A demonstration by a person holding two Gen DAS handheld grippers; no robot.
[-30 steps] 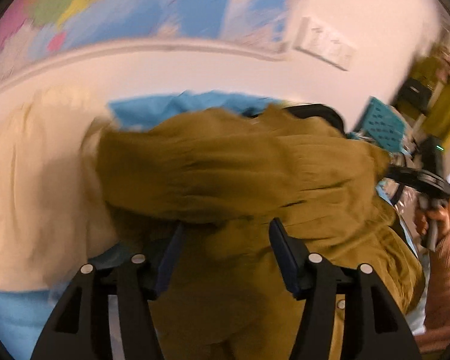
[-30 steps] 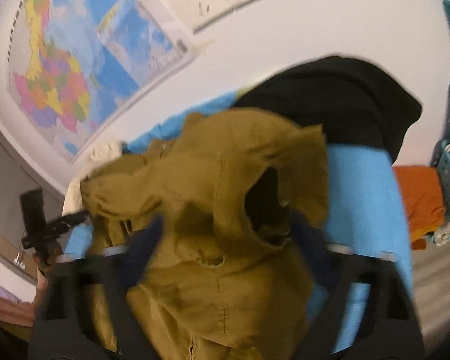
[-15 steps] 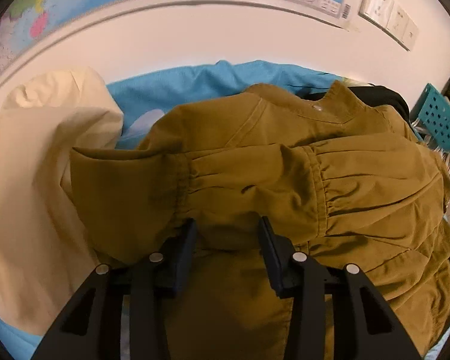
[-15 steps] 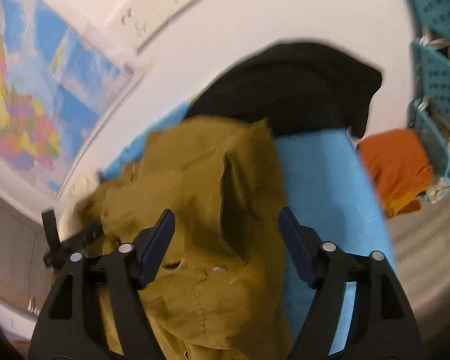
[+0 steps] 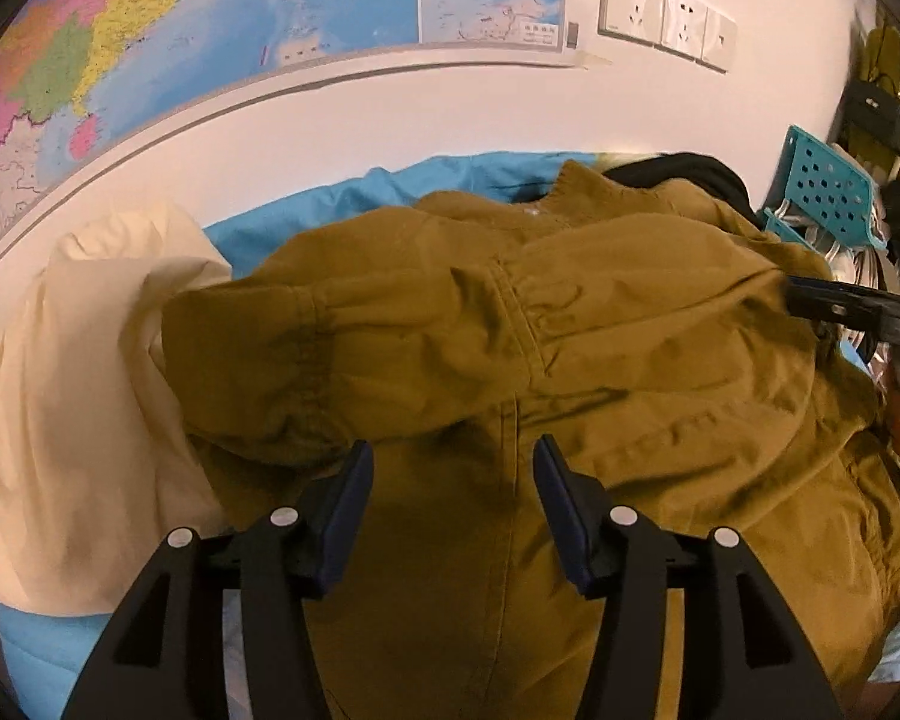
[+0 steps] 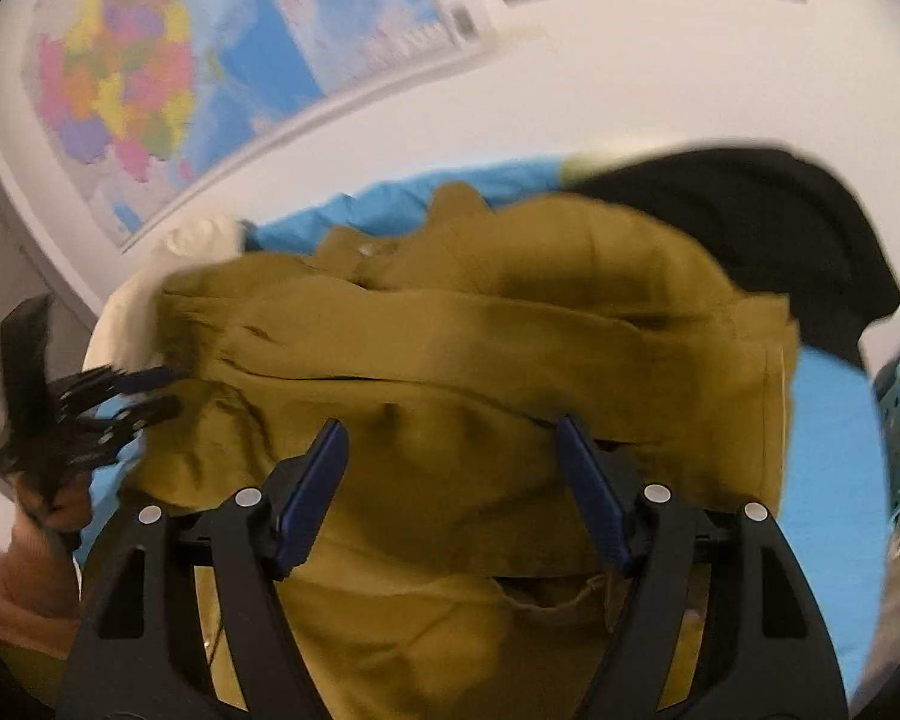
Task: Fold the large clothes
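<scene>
An olive-brown jacket [image 5: 510, 360] lies on a blue sheet [image 5: 390, 198], with both sleeves folded across its body. In the right wrist view the jacket [image 6: 480, 348] fills the middle. My left gripper [image 5: 450, 462] is open just above the jacket's lower body, holding nothing. My right gripper [image 6: 450, 444] is open over the folded sleeve, holding nothing. The left gripper also shows at the left edge of the right wrist view [image 6: 144, 390].
A cream garment [image 5: 72, 372] lies left of the jacket. A black garment [image 6: 750, 222] lies behind it to the right. A teal perforated basket [image 5: 828, 186] stands at the right. A wall with a map [image 5: 210, 18] and sockets [image 5: 660, 18] is behind.
The left gripper closed on the jacket half a second ago and has now opened and let go. The sleeves now lie flatter across the jacket. The right gripper stayed open and shifted.
</scene>
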